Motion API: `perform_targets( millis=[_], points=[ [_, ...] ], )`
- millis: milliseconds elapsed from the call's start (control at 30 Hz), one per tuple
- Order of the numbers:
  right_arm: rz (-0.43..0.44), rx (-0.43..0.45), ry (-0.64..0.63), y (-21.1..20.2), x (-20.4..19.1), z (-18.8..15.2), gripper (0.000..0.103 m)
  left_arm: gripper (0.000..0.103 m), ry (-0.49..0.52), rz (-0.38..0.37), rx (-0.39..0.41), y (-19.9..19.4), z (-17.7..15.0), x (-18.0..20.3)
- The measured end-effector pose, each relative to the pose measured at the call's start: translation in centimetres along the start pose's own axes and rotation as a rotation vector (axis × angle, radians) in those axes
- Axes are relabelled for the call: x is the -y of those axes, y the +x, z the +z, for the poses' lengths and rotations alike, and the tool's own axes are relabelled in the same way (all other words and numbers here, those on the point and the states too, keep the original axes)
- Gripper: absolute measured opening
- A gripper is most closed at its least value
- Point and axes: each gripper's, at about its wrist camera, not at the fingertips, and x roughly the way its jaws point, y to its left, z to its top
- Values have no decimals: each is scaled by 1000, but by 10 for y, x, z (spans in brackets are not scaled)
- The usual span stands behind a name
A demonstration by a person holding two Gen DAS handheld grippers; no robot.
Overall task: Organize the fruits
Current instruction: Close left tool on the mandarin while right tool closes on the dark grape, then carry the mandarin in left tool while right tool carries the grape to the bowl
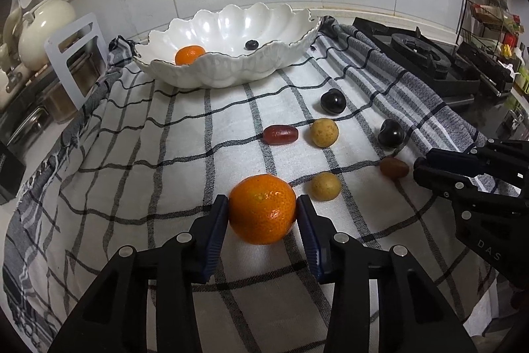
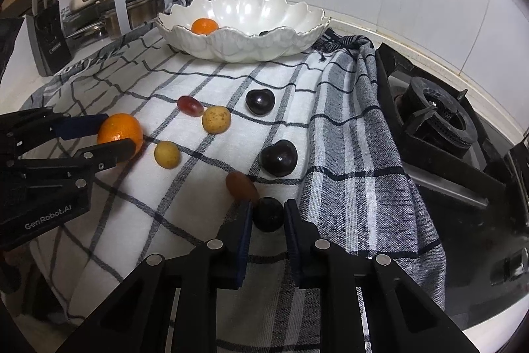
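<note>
The left gripper [image 1: 263,209] clamps the firm mandarin [image 1: 262,208] across its middle, near the scalloped bowl [image 1: 231,71]; the right gripper [image 2: 267,215] pinches a slippery dark cherry [image 2: 268,214].

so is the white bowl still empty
No, the white bowl already holds an orange and a small dark fruit.

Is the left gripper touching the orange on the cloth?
Touching. The left wrist view shows both pads of the left gripper pressed against the sides of the orange, no gap.
</note>
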Motion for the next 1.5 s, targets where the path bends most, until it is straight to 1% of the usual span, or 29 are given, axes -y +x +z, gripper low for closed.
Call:
perform_targets(
  millis=[200, 400, 733, 900, 1200, 1500],
  points=[
    [15, 36, 6, -11, 1, 6, 21, 42, -27, -2, 29, -15, 3, -1],
    [29, 94, 23, -24, 1, 18, 21, 42, -46, 3, 84, -34, 10, -1],
    [42, 196, 24, -43, -2, 45, 21, 42, -87, 20, 176, -57, 30, -12],
    [54, 232, 39, -48, -1, 58, 21, 42, -93, 35, 223, -66, 44, -16],
    [39, 316, 38, -51, 2, 92, 21, 42, -91, 43, 280, -69, 72, -26],
    [28, 371, 39, -44, 5, 128, 21, 42, -90, 67, 324, -62, 100, -38]
  ],
)
